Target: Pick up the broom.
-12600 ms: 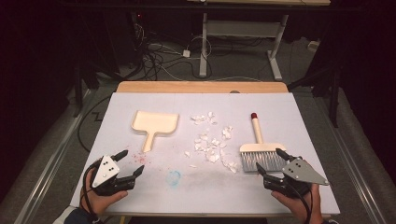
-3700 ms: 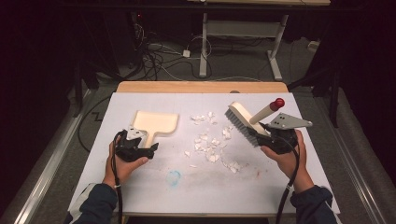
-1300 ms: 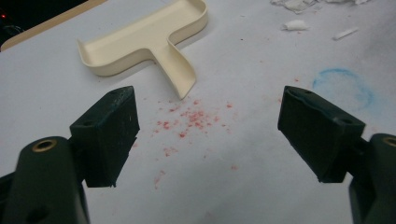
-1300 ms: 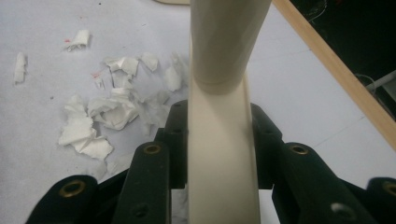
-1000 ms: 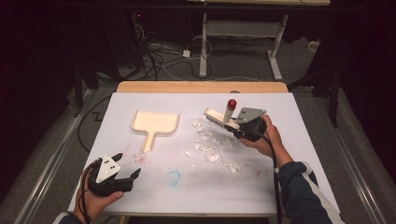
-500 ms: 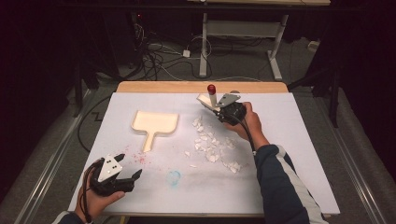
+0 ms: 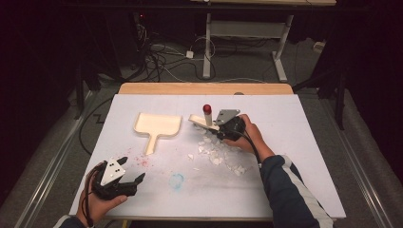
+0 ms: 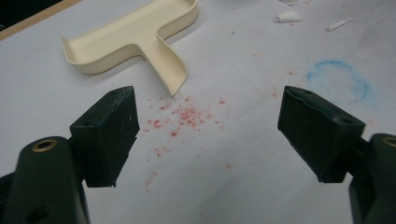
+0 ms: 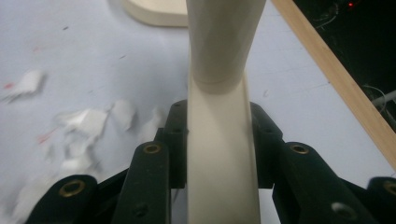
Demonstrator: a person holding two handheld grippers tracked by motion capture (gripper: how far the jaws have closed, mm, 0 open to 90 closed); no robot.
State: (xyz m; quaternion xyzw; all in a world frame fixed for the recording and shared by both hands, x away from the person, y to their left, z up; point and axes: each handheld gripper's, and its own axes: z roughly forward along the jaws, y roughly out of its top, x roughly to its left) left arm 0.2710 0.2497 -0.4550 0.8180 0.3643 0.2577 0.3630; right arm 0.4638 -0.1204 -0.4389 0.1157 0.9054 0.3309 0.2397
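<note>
Here, view by view.

High view: the right gripper (image 7: 223, 124) is clenched on the handle of the brush (image 7: 205, 119), red handle tip up, brush head low at the far edge of the paper scraps (image 7: 219, 153). The dustpan (image 7: 157, 127) lies flat on the surface (image 7: 304, 156) just left of the brush, its open mouth toward the far edge and its handle toward the person. The left gripper (image 7: 124, 176) sits near the front-left corner, released, well apart from the dustpan.

Left gripper view: its 2 jaws stand wide with nothing between them; the dustpan (image 8: 135, 39) lies ahead, beyond a scatter of red specks (image 8: 180, 123) and beside a blue ring mark (image 8: 338, 81).

Right gripper view: both pads press the cream brush handle (image 9: 222, 135) squarely; scraps (image 9: 88, 123) lie to the left, blurred.

Judgement on the step, sweeping the scraps together toward the pan:
1. Set the bristles down behind the farthest scraps, not on top of them.
2. Draw in short, light strokes; paper this thin will likely flutter away under a fast stroke.
3. Keep the grip firm so that the handle does not twist.
4. The pan is unsupported and would probably slide; the left gripper should take its handle 1st.
</note>
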